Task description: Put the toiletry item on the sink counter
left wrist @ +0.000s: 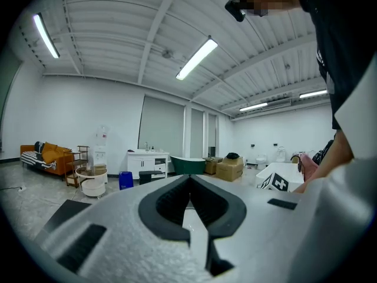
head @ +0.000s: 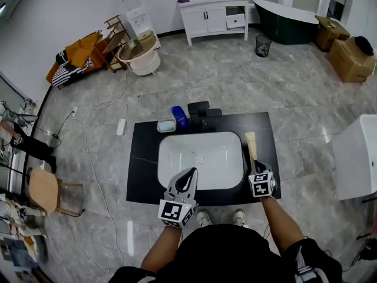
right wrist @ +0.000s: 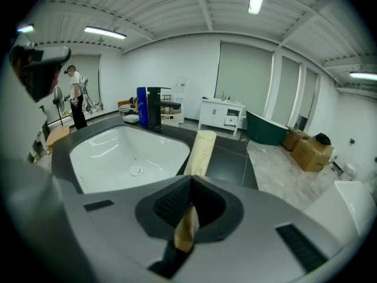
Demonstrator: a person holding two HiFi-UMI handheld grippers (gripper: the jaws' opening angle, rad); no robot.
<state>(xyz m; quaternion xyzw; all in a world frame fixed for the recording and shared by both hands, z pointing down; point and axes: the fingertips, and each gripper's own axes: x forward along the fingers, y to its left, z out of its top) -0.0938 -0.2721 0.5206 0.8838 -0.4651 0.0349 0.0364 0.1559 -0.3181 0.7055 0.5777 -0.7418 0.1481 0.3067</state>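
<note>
Nearly done imo: the beige tube point(head: 251, 145) is laid along the counter point(head: 144, 158) right of the basin point(head: 200, 158), but its crimped end is pinched by the right gripper point(right wrist: 189, 202), so only release is left. The left gripper point(left wrist: 189, 184) (jaws pressed together, empty) is held over the basin's front.

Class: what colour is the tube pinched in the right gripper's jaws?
The tube is pale beige; the right gripper view shows it best.

Black shirt point(head: 235, 253), white shoes point(head: 204, 218); grey black-padded left tool point(head: 190, 174), right tool point(head: 257, 166), marker cubes point(head: 175, 212)
</note>
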